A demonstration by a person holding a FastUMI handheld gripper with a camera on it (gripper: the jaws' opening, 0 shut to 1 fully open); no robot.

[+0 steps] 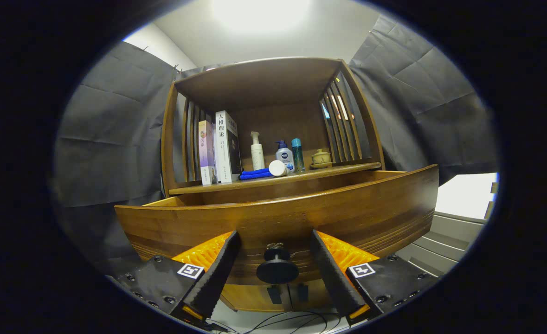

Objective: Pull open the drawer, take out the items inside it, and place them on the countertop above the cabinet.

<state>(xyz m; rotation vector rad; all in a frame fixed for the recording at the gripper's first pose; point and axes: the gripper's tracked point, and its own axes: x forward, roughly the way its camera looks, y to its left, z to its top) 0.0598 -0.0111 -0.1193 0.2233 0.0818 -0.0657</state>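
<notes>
While the gripper sits low in front of the cabinet, its fingers are spread wide, one each side of the drawer's knob, not touching it. Knob is dark, round, right between the fingers. Drawer is pulled out some way; its curved wooden front fills the area just ahead of the fingers. Can't see inside the drawer from this angle, so contents unknown. Above it, the tabletop carries stuff: books upright at left, blue cloth w/ a white jar lying beside it, pump bottle, a white-and-blue bottle, teal bottle, small lidded cup at right. Cables on the floor below the fingers.
</notes>
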